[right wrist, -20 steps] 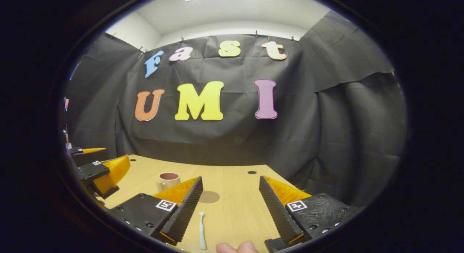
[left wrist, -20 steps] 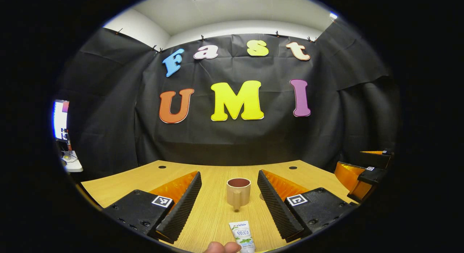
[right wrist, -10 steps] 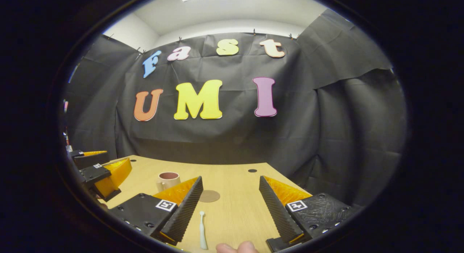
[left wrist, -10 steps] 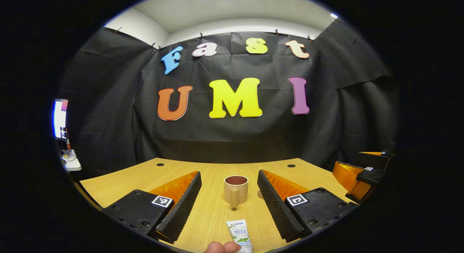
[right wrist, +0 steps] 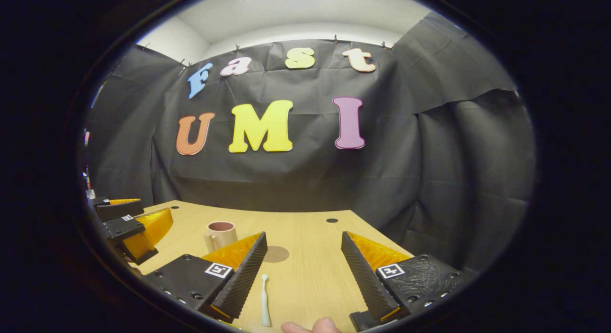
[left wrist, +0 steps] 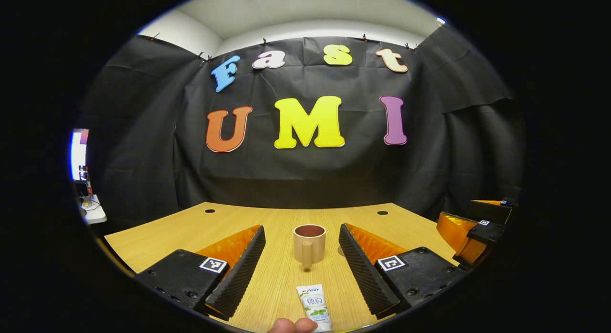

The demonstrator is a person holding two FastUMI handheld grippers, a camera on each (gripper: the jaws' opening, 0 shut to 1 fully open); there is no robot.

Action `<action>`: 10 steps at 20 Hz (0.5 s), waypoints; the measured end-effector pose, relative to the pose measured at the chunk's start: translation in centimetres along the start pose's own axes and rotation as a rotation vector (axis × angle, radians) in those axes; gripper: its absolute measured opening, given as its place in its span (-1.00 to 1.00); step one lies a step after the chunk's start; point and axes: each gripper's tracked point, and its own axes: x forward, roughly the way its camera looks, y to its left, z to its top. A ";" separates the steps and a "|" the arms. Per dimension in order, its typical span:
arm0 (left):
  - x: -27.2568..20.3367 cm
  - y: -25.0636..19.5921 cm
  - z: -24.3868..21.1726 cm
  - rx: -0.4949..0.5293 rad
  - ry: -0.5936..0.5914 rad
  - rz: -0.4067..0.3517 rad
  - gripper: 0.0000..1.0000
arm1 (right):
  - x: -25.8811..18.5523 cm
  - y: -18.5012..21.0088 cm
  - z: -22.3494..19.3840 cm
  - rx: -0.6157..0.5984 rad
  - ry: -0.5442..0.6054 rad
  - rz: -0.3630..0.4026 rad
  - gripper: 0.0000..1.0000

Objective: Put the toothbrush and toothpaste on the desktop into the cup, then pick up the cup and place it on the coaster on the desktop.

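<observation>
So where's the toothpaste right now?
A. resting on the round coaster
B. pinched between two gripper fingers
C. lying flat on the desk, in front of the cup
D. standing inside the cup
C: in the left gripper view the toothpaste lies flat on the desk, nearer than the cup, between the open left gripper's fingers without touching them.

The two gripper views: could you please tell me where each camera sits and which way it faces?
Left gripper view: rides the left hand-held gripper, facing cup and toothpaste; a fingertip shows.
Right gripper view: rides the right hand-held gripper, facing toothbrush and coaster; a fingertip shows.
Shared: cup, desktop, each other's gripper.
</observation>
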 end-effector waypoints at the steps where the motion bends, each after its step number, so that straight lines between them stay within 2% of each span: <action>1: 0.0 -0.1 -0.4 0.001 0.013 -0.002 0.96 | 0.1 0.1 -0.2 0.004 0.008 0.003 0.89; 10: -0.3 -2.0 -7.9 0.001 0.266 -0.037 0.98 | 0.0 -1.5 -4.4 0.023 0.092 -0.004 0.89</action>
